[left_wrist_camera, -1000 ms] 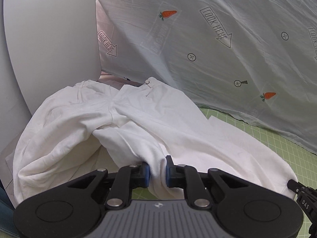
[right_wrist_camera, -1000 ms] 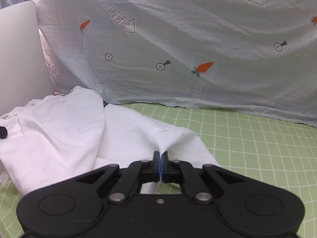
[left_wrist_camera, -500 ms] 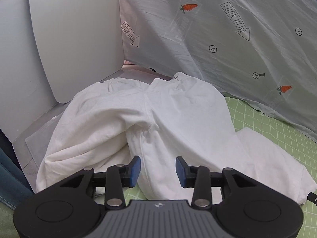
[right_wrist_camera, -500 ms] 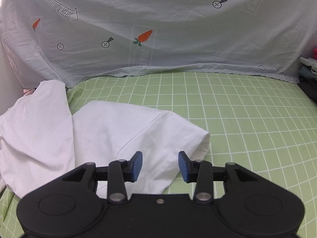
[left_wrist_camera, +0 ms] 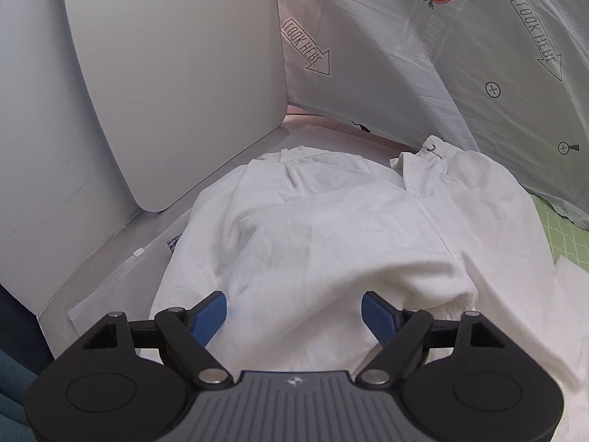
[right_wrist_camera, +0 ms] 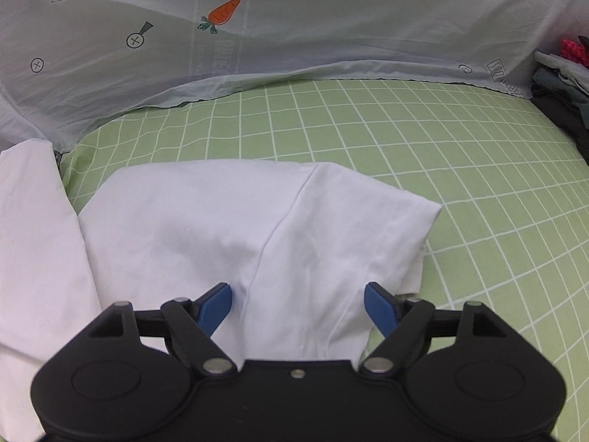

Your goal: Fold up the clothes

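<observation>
A pair of white trousers (left_wrist_camera: 331, 235) lies crumpled on the surface, its waistband at the far end near the backdrop. My left gripper (left_wrist_camera: 294, 316) is wide open just above the near part of the cloth and holds nothing. In the right wrist view a trouser leg (right_wrist_camera: 235, 228) lies folded on the green grid mat (right_wrist_camera: 423, 154). My right gripper (right_wrist_camera: 298, 309) is wide open over the leg's near end and empty.
A white curved board (left_wrist_camera: 165, 73) stands at the left. A pale printed sheet (right_wrist_camera: 294, 25) hangs as a backdrop along the far side. A pile of dark clothes (right_wrist_camera: 563, 84) sits at the far right edge of the mat.
Both grippers were shut on the white cloth a second ago; they let go and opened wide. The left view swung toward the board, the right view toward the open mat.
</observation>
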Action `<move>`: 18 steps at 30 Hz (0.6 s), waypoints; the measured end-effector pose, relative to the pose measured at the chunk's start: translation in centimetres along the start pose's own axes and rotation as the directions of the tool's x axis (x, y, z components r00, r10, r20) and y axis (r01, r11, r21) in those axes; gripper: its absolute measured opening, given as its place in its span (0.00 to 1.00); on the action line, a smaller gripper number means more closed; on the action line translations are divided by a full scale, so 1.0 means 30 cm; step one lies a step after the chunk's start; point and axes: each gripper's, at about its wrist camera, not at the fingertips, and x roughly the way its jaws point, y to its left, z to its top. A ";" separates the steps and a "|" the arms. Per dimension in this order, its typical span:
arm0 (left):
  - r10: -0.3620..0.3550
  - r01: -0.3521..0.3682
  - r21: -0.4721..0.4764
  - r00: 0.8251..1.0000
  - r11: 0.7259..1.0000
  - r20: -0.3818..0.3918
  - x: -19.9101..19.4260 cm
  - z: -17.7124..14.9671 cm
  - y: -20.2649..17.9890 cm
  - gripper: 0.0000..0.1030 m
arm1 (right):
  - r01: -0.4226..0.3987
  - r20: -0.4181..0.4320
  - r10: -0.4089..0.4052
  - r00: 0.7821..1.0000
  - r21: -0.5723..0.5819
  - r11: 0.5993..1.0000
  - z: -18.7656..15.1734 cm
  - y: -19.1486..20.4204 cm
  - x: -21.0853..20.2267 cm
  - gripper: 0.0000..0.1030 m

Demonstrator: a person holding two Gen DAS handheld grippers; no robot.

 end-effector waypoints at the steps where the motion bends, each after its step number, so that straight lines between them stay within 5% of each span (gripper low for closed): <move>1: 0.003 -0.003 0.019 1.000 1.000 0.000 0.022 0.001 -0.015 0.79 | 0.009 -0.009 -0.009 1.000 0.003 1.000 0.002 0.007 0.012 0.81; 3: 0.034 -0.034 0.044 0.999 0.998 0.009 0.059 0.000 -0.042 0.77 | 0.026 -0.026 -0.026 0.999 0.003 1.000 0.006 0.022 0.034 0.81; 5: 0.044 -0.044 0.036 0.999 0.998 0.010 0.075 0.004 -0.047 0.55 | 0.021 -0.029 -0.021 0.999 -0.017 1.000 0.005 0.039 0.048 0.76; 7: 0.053 -0.053 0.009 0.998 0.999 0.017 0.064 0.014 -0.049 0.25 | -0.013 -0.025 0.012 1.000 -0.038 0.999 0.004 0.054 0.048 0.34; 9: 0.061 -0.060 -0.021 0.997 0.998 0.038 0.034 0.031 -0.050 0.11 | -0.025 0.002 0.025 1.000 -0.051 0.998 0.007 0.071 0.029 0.07; 15: 0.031 -0.011 -0.094 0.975 0.995 0.219 -0.179 0.143 -0.053 0.04 | -0.086 0.186 0.100 0.977 -0.087 0.993 0.079 0.086 -0.119 0.03; 18: 0.003 0.025 -0.076 0.939 0.997 0.343 -0.313 0.207 -0.111 0.02 | -0.081 0.317 0.116 0.941 -0.119 0.990 0.138 0.077 -0.221 0.03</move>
